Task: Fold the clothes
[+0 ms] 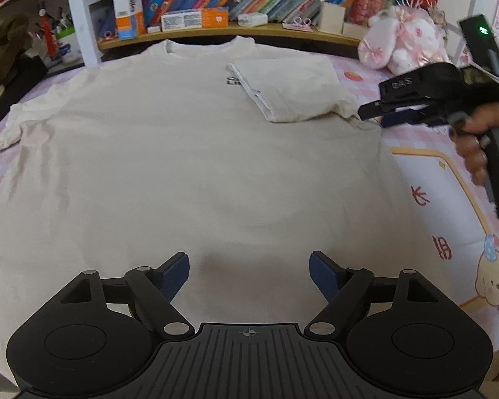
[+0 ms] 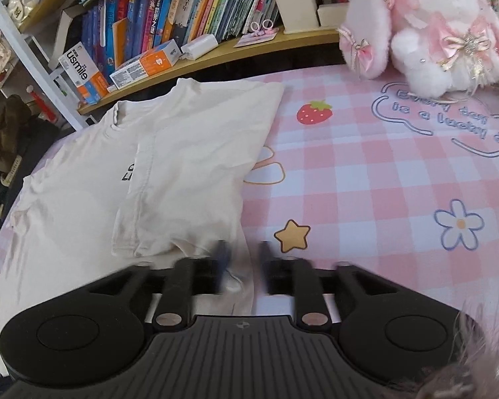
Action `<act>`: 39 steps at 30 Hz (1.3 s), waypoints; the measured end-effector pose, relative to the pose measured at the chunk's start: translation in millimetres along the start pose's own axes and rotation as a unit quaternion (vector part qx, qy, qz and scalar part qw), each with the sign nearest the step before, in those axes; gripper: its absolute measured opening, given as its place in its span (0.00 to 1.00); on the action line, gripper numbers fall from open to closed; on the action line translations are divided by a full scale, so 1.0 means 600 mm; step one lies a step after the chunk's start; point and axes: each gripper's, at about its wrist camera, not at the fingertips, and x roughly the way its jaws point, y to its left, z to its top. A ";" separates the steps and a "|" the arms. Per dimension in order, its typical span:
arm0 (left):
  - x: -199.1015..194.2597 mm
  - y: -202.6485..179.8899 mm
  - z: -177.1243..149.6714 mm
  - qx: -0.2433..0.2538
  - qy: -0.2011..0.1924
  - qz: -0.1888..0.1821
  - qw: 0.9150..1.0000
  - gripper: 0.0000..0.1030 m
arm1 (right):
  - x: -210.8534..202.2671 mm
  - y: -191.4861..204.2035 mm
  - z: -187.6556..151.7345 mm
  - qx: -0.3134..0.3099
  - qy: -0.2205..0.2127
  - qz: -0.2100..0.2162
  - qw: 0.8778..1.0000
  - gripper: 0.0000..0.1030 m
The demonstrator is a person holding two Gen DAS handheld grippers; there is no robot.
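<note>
A cream T-shirt [image 1: 183, 149] lies flat, front up, on a pink checked bed sheet [image 2: 366, 183], collar toward the shelf. Its right sleeve [image 1: 292, 86] is folded inward over the chest and covers part of the black print. In the right wrist view the same sleeve [image 2: 189, 166] lies just ahead of my right gripper [image 2: 243, 259]. Its blurred fingers stand apart at the shirt's side edge, with a bit of cloth between them but not pinched. My left gripper [image 1: 248, 266] hovers wide open over the shirt's lower middle, holding nothing. The right gripper [image 1: 371, 114] also shows at the shirt's right edge.
A low wooden shelf [image 1: 233, 31] packed with books and boxes runs behind the bed. A pink and white plush rabbit [image 2: 432, 33] sits at the far right on the sheet. A person's hand [image 1: 475, 139] holds the right gripper's handle. Dark clothing [image 1: 6, 50] hangs at far left.
</note>
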 end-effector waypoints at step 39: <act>-0.028 0.238 -0.023 0.086 -0.019 -0.090 0.992 0.86 | -0.149 0.305 -0.288 0.030 -0.049 -0.213 0.975 0.93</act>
